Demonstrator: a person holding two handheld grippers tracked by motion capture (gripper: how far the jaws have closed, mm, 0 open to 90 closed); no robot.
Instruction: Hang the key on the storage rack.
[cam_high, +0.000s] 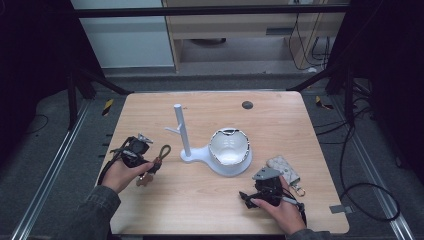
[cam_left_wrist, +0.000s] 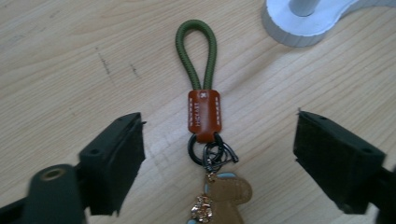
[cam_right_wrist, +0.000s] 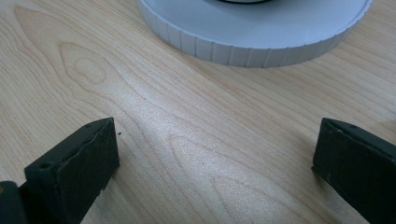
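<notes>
We are seeing the keychain (cam_left_wrist: 204, 116), a green cord loop with a brown leather tab, dark rings and a tan charm, lying on the counter (cam_left_wrist: 70, 56) between the left gripper's (cam_left_wrist: 217, 158) released fingers (cam_left_wrist: 116, 154).

Keyring's brown leather tab (cam_left_wrist: 204, 114): small stamped lettering running lengthwise (too blurred to read); no other legible text.
</notes>
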